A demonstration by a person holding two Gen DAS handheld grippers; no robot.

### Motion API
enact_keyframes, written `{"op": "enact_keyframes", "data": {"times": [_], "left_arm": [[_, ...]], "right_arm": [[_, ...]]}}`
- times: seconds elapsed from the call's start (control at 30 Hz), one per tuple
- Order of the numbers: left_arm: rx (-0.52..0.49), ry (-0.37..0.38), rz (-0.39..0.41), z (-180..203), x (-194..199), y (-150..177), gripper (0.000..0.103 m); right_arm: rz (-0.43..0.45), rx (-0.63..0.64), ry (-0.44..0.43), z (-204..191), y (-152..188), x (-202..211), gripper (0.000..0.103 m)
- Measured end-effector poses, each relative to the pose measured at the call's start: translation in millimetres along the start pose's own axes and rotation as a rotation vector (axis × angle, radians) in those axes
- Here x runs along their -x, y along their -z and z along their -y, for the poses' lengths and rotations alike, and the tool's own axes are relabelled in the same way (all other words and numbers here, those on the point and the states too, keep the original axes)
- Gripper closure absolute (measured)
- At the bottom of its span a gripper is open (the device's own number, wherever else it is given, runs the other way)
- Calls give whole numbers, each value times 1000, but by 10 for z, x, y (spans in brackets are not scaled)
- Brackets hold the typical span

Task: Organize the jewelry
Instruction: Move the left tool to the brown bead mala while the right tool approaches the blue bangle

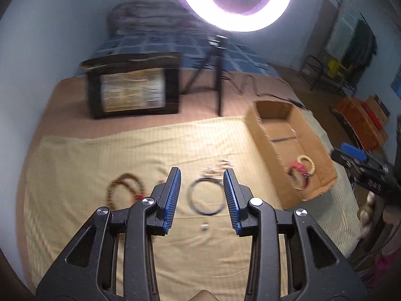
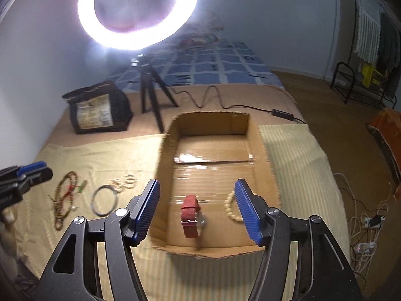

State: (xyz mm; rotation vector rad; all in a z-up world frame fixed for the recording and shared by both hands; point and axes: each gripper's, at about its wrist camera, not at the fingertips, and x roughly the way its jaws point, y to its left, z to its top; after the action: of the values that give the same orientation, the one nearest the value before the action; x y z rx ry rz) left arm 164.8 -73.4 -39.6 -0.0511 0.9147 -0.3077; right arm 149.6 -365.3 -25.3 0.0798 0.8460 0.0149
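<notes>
Right wrist: right gripper (image 2: 198, 200) fingers (image 2: 246, 213) apart, empty.

Room was dim apart from a ring light (image 2: 137, 12) on a small black tripod (image 2: 150, 92), blown out white in both views. Pale blue-grey walls (image 2: 37, 62). Bed (image 1: 75, 95) had a brown sheet, a yellowish checked cloth (image 1: 100, 155) spread over the near part, and a blue grid-pattern blanket (image 2: 213, 67) at the far end. A black bag with a printed label (image 1: 132, 87) sat on the bed near the wall. Ring light cable (image 2: 208, 97) snaked across the sheet to an inline controller. Brown floor (image 2: 325, 105) on the right, with a black metal rack (image 2: 351, 82), hanging clothes (image 2: 371, 32), an orange box (image 1: 361, 123), and a power strip with white cords (image 2: 363, 238).
</notes>
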Motion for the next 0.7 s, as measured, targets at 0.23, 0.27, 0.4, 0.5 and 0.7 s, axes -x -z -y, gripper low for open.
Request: {"op": "enact_keyframes", "data": {"times": [0.23, 0.27, 0.4, 0.5, 0.7], "left_arm": [[152, -58, -42, -830, 60, 53, 54], [166, -71, -53, -934, 44, 85, 54], [203, -77, -110, -1202, -55, 233, 54], [240, -65, -168, -1327, -176, 397, 54], [284, -22, -255, -1394, -392, 559, 54]], "right_arm": [[52, -7, -78, -349, 96, 50, 34], [48, -6, -92, -400, 100, 32, 33], [0, 22, -117, -588, 112, -101, 28], [-44, 33, -146, -711, 124, -251, 27], [-110, 68, -172, -958, 143, -511, 26]]}}
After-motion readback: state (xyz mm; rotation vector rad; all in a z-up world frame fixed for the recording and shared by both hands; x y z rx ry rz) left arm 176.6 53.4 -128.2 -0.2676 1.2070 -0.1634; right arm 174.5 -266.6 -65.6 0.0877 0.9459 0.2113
